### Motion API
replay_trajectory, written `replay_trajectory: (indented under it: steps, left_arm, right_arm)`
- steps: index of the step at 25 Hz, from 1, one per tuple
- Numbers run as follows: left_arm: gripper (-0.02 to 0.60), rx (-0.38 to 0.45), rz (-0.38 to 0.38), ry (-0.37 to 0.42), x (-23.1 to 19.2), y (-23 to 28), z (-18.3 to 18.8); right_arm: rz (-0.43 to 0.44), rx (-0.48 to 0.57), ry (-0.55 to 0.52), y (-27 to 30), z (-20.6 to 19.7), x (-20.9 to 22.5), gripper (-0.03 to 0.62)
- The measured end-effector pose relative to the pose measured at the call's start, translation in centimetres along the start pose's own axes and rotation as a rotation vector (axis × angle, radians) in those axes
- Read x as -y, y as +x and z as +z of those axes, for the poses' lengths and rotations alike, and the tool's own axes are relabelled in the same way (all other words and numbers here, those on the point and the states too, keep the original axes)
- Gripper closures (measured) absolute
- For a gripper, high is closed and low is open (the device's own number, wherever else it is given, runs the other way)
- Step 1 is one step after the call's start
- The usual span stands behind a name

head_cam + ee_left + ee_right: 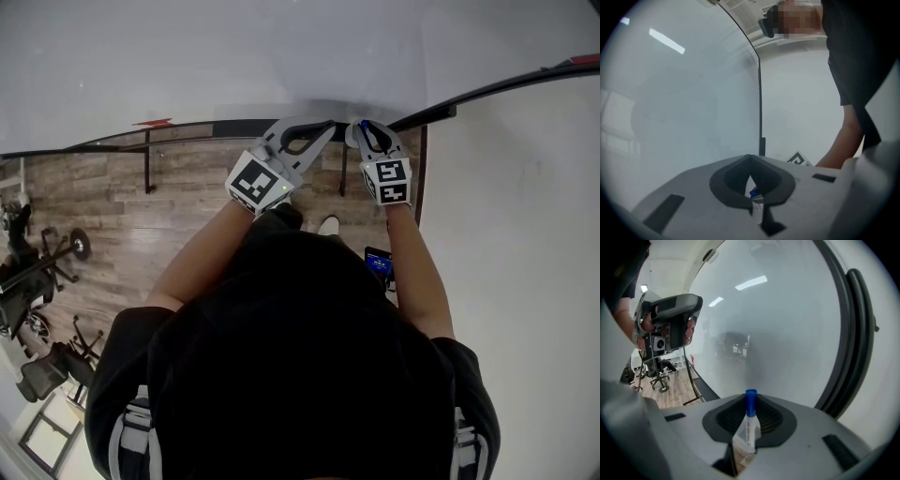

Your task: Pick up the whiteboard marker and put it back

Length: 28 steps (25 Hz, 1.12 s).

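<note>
Right tool forward, around whiteboard marker

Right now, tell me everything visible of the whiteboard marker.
The whiteboard marker has a pale, plastic-looking barrel with a grey printed label and a blue cap, which is on. It is clamped in the right tongs between their dark ribbed faces. The cap end points forward toward the whiteboard and appears clear of it. Its rear end is hidden below.

The person wears a black short-sleeved top. The left gripper and right gripper are grey and dark-padded, with black-and-white cubes.
</note>
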<state>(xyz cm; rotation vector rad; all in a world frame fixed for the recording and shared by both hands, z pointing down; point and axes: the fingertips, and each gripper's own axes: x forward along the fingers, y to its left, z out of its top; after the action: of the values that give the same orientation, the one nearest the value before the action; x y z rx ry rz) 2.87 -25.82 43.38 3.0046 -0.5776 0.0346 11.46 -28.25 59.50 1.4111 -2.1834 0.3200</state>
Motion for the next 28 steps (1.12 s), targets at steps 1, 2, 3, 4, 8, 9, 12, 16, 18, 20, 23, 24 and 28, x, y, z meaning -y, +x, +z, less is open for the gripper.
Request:
replay_trajectory:
  steps: [1,2,3,4,8,9,12,16,18,20,23,24,28]
  left_arm:
    - [0.578,0.001,0.003,-0.003,-0.1,-0.1,0.0]
    - [0.578,0.002,0.006,-0.003,-0.1,-0.2,0.1]
    - [0.578,0.002,0.008,-0.003,-0.1,-0.3,0.2]
    - [0.578,0.001,0.010,-0.002,-0.1,-0.3,0.2]
    - [0.578,-0.004,0.016,0.001,0.0,-0.6,0.1]
    - [0.578,-0.004,0.017,0.000,0.0,-0.7,0.1]
    - [0.578,-0.003,0.017,-0.002,0.0,-0.9,0.1]
    - [0.578,-0.007,0.025,0.000,0.0,-1.3,0.0]
    - [0.578,-0.009,0.030,0.002,0.0,-1.4,0.0]
    - [0.578,-0.008,0.035,0.002,0.0,-1.5,0.1]
    - [0.578,-0.005,0.041,0.007,0.0,-1.6,0.0]
    - [0.578,-0.003,0.044,0.006,0.0,-1.6,0.0]
    - [0.578,0.000,0.053,0.012,0.1,-1.9,0.6]
  right_arm:
    - [0.001,-0.006,0.003,0.1,-0.1,0.0,0.533]
    - [0.003,-0.008,0.005,0.3,-0.2,0.0,0.531]
    - [0.005,-0.010,0.007,0.4,-0.1,-0.1,0.531]
    - [0.008,-0.012,0.008,0.5,-0.1,-0.1,0.531]
    - [0.027,-0.030,0.006,0.9,-0.3,-0.4,0.528]
    - [0.029,-0.034,0.005,0.9,-0.4,-0.5,0.526]
    - [0.030,-0.036,0.001,0.9,-0.6,-0.5,0.526]
    - [0.040,-0.034,-0.001,0.9,-0.7,-0.7,0.516]
    - [0.044,-0.032,0.001,0.8,-0.6,-0.8,0.510]
    - [0.046,-0.023,0.004,0.6,-0.4,-0.7,0.508]
    - [0.047,0.004,0.011,-0.1,0.4,-0.7,0.507]
    - [0.048,0.015,0.013,-0.3,0.8,-0.7,0.507]
    - [0.064,0.063,0.024,-1.7,2.9,-1.4,0.507]
